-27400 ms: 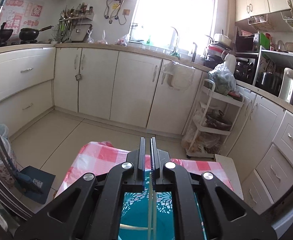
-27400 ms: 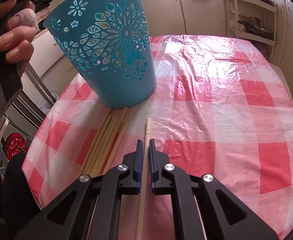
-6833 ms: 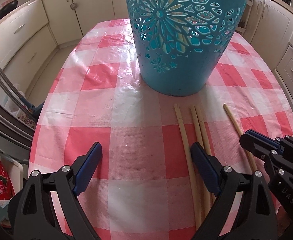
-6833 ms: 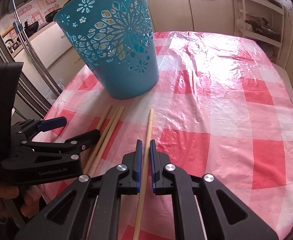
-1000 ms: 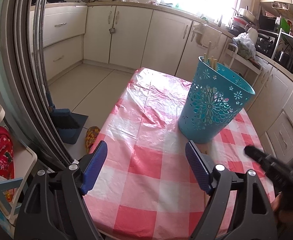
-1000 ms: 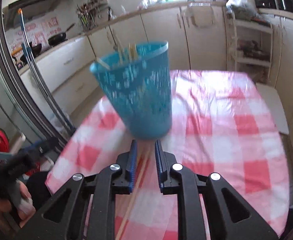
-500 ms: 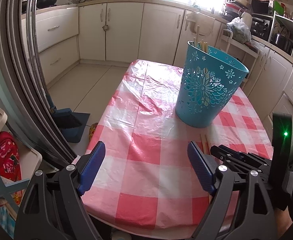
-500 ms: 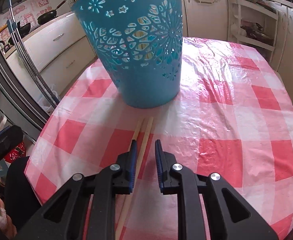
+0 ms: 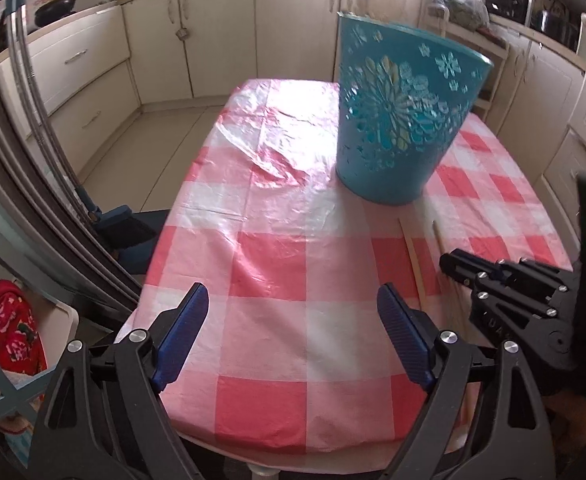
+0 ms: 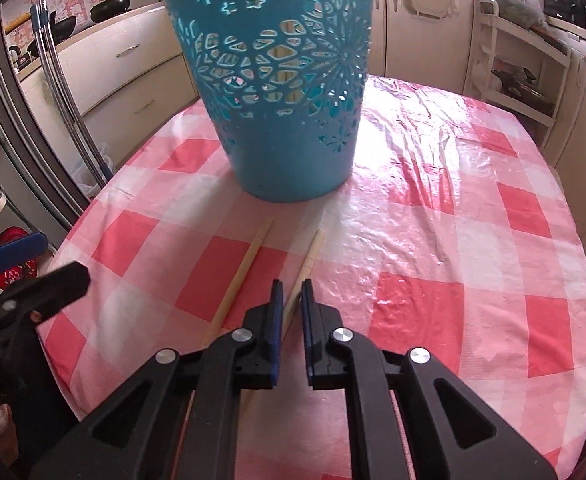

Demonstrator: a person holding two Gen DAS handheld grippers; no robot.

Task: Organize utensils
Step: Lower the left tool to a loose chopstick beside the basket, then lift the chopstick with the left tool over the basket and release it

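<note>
Right gripper (image 10: 291, 282), jaws narrowly parted, straddles one chopstick (image 10: 309, 258) near the table's (image 10: 493, 240) front edge; second chopstick (image 10: 241, 276) alongside. Blue basket (image 10: 285, 120) stands beyond, mid-table. Left gripper (image 9: 293, 304) hangs wide, empty.

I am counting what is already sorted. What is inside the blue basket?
Through the cut-outs of the blue basket, pale upright sticks show, probably chopsticks. Their number and the basket's bottom are hidden by its solid wall.
</note>
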